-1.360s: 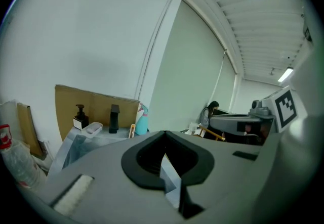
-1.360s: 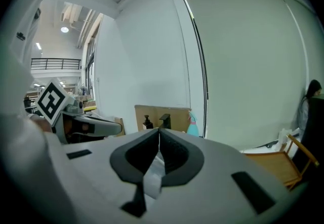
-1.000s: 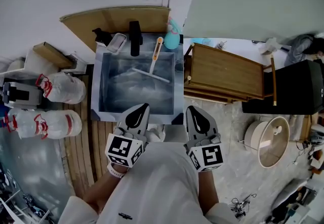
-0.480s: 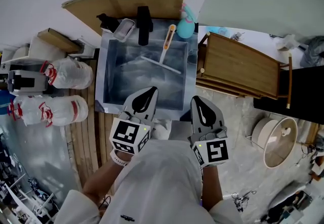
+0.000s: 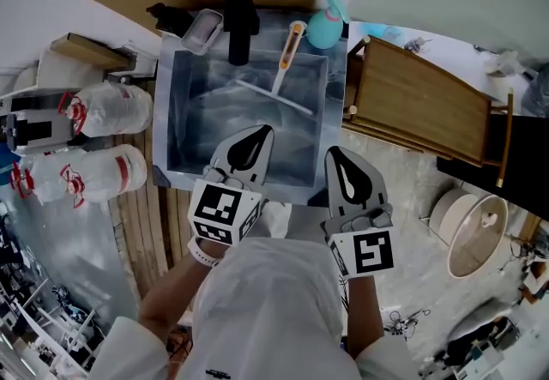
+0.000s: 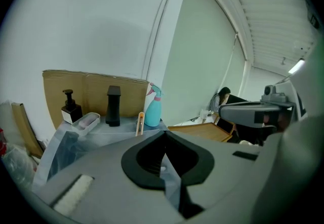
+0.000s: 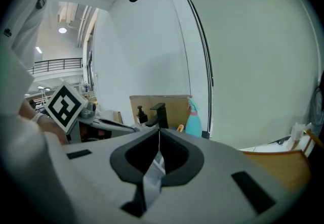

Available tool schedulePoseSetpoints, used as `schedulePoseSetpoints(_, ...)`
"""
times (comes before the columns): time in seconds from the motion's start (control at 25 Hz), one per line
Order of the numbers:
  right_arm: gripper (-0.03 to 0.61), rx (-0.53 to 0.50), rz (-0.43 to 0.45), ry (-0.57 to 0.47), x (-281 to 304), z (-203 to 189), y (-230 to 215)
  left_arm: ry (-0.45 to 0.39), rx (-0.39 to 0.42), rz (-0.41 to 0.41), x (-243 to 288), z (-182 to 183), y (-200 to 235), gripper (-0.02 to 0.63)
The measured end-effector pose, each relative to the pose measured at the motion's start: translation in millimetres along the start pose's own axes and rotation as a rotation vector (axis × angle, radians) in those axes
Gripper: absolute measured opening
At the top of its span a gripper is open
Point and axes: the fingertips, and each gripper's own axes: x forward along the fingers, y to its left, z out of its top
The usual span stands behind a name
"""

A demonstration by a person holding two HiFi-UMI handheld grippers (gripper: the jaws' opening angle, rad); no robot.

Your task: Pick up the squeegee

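The squeegee [image 5: 276, 95], with an orange and white handle and a long pale blade, lies in the far half of the steel sink [image 5: 173, 125]; its handle leans on the back rim. In the left gripper view only the squeegee handle [image 6: 140, 122] shows, and the right gripper view shows just its orange tip [image 7: 180, 128]. My left gripper [image 5: 263, 130] hangs over the sink's near part, shut and empty, short of the blade. My right gripper [image 5: 334, 150] is beside it over the sink's near right corner, jaws together with nothing in them. Both grippers [image 6: 164, 132] [image 7: 159, 130] point at the sink's back.
Behind the sink stand a black tap [image 5: 241, 22], a soap dish [image 5: 203, 31], a pump bottle [image 5: 167, 20] and a turquoise spray bottle [image 5: 326, 24]. A wooden table [image 5: 420, 108] adjoins on the right. Bagged bundles [image 5: 107, 108] lie left.
Both grippers have moved forward and down, from before the sink's near rim to over it. The squeegee has not moved.
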Motion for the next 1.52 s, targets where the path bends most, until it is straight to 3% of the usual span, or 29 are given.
schedulePoseSetpoints(0.56,0.006,0.059,0.038,0.063,54.0,-32.9,-19.8,0.086,-0.028,0.057,78.9,-37.9,41.4,0.003)
schedulePoseSetpoints(1.4,0.006,0.08,0.077,0.094,90.9,-76.8,-42.6,0.191,0.009,0.127,161.8,-92.8,82.9,0.006)
schedulePoseSetpoints(1.52,0.006,0.089,0.091,0.108,93.6,-82.4,-37.2,0.207,0.001,0.134,169.5,-100.2,87.9,0.047)
